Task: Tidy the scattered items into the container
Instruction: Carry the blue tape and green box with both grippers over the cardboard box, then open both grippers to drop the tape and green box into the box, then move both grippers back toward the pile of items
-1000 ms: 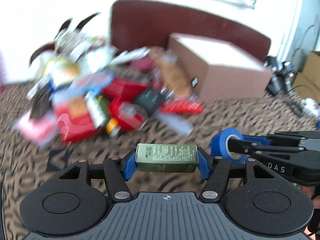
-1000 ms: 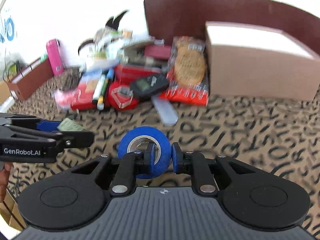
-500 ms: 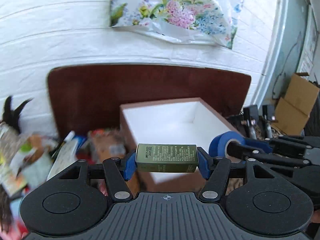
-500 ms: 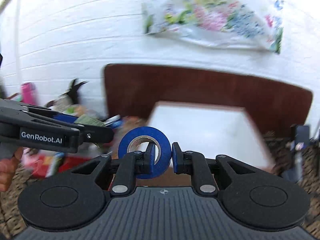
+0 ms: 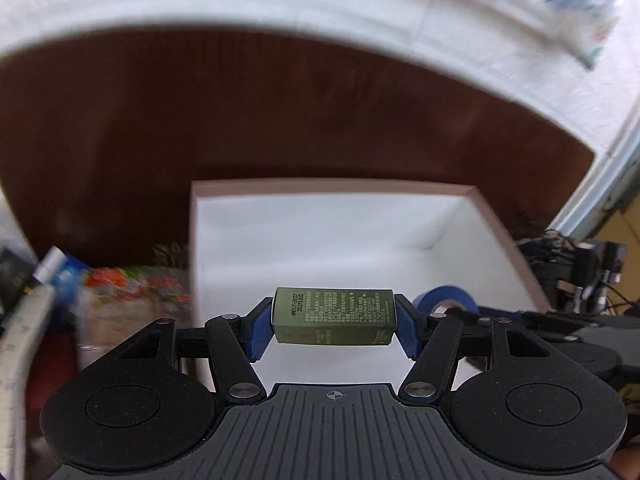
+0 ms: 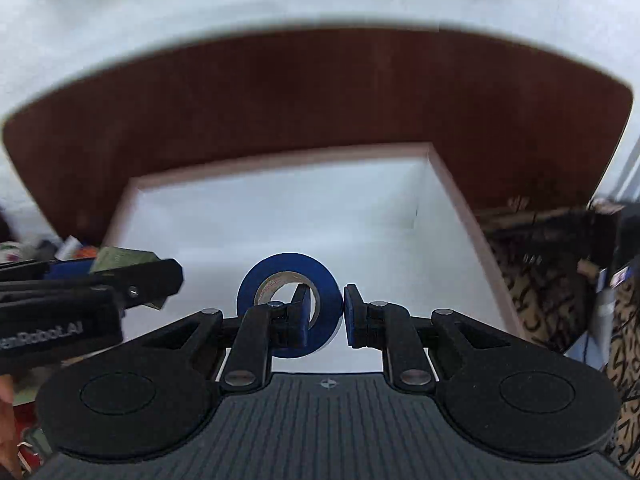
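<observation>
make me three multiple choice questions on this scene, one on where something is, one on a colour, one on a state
1. Where is the left gripper holding the small green box?
A. above the open white-lined container
B. down on the carpet
C. over a shelf

2. What colour is the tape roll in the right gripper?
A. red
B. blue
C. yellow

3. What shows inside the container?
A. a pile of items
B. a closed lid
C. only bare white lining

Answers:
1 A, white lining shows behind and below the green box.
2 B, the ring is plainly blue.
3 C, nothing lies on the visible floor or walls.
</observation>
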The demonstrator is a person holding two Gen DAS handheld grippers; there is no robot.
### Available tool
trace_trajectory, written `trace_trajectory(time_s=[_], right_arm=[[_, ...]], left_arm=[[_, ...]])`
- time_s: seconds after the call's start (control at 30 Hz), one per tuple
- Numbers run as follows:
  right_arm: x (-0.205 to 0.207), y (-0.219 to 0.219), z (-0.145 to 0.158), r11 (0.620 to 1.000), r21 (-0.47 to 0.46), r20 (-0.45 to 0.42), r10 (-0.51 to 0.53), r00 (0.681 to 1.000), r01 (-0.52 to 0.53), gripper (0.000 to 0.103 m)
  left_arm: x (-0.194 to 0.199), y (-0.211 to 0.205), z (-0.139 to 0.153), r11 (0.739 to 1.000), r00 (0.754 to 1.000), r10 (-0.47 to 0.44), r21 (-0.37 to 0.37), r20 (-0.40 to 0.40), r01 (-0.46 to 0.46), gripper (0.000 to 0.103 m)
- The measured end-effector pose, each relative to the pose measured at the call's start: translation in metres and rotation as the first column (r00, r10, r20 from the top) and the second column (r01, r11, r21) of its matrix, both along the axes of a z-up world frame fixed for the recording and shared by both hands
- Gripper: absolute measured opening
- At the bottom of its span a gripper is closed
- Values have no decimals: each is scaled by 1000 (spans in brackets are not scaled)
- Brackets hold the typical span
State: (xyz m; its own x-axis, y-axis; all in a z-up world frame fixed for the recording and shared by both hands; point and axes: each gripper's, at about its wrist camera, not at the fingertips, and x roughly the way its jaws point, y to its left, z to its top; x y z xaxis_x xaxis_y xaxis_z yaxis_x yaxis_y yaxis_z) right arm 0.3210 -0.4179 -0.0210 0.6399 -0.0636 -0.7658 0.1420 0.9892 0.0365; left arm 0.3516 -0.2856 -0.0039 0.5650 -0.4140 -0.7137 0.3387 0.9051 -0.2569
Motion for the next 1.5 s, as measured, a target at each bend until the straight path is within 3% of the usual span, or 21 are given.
trace_trajectory(time_s=[0.17, 0.27, 0.3, 0.37, 0.4, 0.43, 0.47, 0.5, 0.53, 0.7, 0.8, 1.0, 1.27, 1.5], right_arm=[[38, -18, -37, 999, 18, -98, -38, 994, 40, 20], [58, -23, -47, 999, 14, -127, -50, 991, 52, 20], [64, -24, -50, 998, 11, -132, -54, 990, 56, 20], [73, -26, -54, 998, 17, -128, -62, 990, 65, 20], [77, -27, -56, 997, 25, -122, -70, 990, 74, 22], [80, -29, -59, 996, 31, -118, -82, 990, 87, 28], [82, -31, -62, 995, 42, -116, -90, 989, 95, 40], [82, -33, -63, 993, 55, -111, -97, 989, 103, 73], [80, -34, -62, 993, 56, -95, -101, 990, 107, 83], [70, -29, -51, 998, -11, -57, -69, 996, 69, 82], [59, -35, -42, 997, 28, -54, -73, 996, 75, 82], [26, -36, -17, 992, 74, -33, -95, 995, 97, 86], [-53, -19, 30, 985, 161, -1, -63, 998, 62, 94], [-135, 38, 38, 996, 49, 51, 77, 996, -79, 95]], left_arm=[[16, -21, -24, 996, 999, -47, 82, 20, 45, 63], [25, -25, -38, 994, 999, -51, 96, 1, 50, 64], [27, -28, -40, 993, 998, -56, 103, 1, 56, 75], [32, -33, -44, 990, 998, -56, 127, -20, 59, 76], [34, -33, -45, 990, 997, -67, 124, -34, 71, 84], [34, -33, -46, 989, 994, -97, 105, -46, 101, 89], [33, -32, -46, 988, 991, -126, 79, -53, 130, 95], [31, -32, -44, 988, 990, -135, 64, -50, 138, 96], [28, -33, -42, 989, 990, -131, 59, -45, 134, 96], [18, -28, -31, 992, 992, -119, 47, -50, 121, 97], [9, -26, -19, 991, 991, -125, 47, -40, 127, 97], [-23, -20, 15, 986, 990, -124, 116, 64, 116, 98], [-109, 25, 44, 991, 976, -41, 134, 214, 12, 102], [-190, 94, 38, 984, 968, -10, 172, 251, -34, 103]])
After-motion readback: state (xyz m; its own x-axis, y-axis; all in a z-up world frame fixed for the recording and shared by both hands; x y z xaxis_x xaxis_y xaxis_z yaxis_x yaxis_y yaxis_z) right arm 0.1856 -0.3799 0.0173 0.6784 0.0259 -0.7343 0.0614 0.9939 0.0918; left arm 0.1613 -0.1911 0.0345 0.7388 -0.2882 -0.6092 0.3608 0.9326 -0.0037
